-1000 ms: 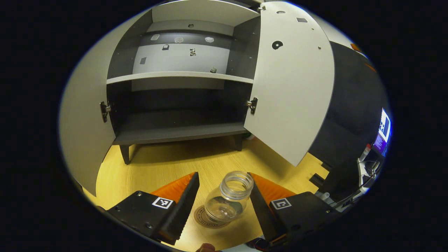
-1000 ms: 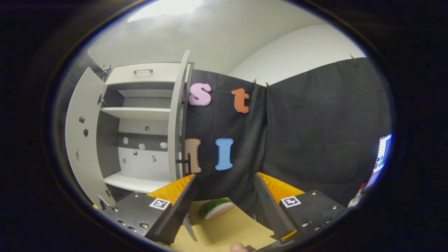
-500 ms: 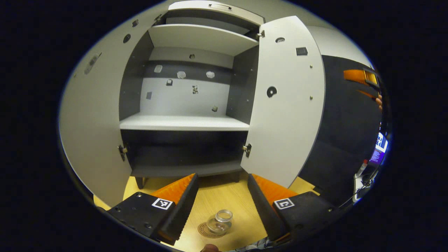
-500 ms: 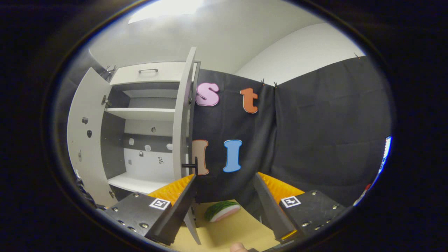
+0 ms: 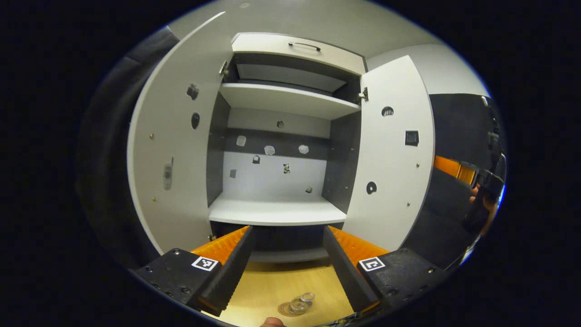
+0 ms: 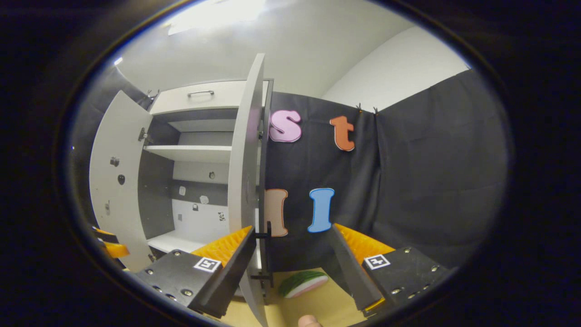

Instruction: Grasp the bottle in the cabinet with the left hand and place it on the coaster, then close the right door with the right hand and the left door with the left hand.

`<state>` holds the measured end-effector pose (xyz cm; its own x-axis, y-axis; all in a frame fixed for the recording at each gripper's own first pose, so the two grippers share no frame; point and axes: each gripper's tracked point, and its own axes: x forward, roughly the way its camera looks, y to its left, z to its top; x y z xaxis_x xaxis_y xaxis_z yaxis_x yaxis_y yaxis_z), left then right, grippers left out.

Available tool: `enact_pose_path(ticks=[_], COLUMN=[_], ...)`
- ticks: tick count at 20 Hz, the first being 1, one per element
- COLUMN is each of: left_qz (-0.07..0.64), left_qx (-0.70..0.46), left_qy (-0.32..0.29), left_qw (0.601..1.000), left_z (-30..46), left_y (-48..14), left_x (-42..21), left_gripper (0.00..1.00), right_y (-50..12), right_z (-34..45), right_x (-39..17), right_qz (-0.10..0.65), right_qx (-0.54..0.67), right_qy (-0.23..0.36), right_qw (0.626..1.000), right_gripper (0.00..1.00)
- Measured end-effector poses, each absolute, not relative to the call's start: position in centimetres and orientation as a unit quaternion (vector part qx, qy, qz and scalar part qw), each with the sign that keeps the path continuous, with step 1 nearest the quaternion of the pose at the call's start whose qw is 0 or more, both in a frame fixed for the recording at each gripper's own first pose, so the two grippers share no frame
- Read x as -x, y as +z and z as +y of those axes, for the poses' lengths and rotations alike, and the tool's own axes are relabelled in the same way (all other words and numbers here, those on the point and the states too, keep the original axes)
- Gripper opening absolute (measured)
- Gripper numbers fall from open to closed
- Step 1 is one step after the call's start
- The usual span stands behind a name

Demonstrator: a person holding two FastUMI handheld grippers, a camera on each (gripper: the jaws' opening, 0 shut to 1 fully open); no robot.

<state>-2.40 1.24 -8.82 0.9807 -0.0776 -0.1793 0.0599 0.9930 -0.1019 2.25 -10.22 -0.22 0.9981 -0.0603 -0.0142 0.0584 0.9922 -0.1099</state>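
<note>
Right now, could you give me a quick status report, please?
Both grippers open, left, right. Bottle on coaster. Right door and left door open. Nothing blocking the right door.

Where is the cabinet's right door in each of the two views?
Left gripper view: the right door stands open right of centre, its inner face to the camera.
Right gripper view: the right door is edge-on, just left of centre, its handle behind it.
Shared landmark: the middle shelf.
</note>
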Motion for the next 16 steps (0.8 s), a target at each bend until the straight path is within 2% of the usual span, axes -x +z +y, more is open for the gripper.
enact_pose_path(ticks=[7,8,9,10,11,16], left_qz=[0.067,0.064,0.06,0.056,0.051,0.036], left_qx=[0.03,0.027,0.024,0.023,0.023,0.026], left_qy=[0.017,0.021,0.023,0.024,0.025,0.031], left_qw=[0.997,0.997,0.998,0.998,0.998,0.999], left_z=[4.3,4.5,4.5,4.4,4.3,4.6], left_y=[-5.2,-4.8,-4.4,-4.0,-3.6,-2.6], left_x=[4.7,4.8,4.9,4.9,5.0,5.2], left_gripper=[0.96,0.96,0.96,0.94,0.97,0.96], right_y=[0.1,0.1,0.0,-0.2,-0.3,-1.1], right_z=[-8.3,-8.0,-7.5,-7.0,-6.3,-2.2], right_x=[-3.2,-3.2,-3.3,-3.3,-3.4,-4.2], right_qz=[-0.002,-0.002,0.0,0.002,0.006,0.015], right_qx=[0.074,0.074,0.071,0.065,0.058,0.033], right_qy=[0.028,0.036,0.044,0.055,0.068,0.13], right_qw=[0.997,0.997,0.997,0.996,0.996,0.991], right_gripper=[0.96,0.92,0.92,0.96,0.96,0.96])
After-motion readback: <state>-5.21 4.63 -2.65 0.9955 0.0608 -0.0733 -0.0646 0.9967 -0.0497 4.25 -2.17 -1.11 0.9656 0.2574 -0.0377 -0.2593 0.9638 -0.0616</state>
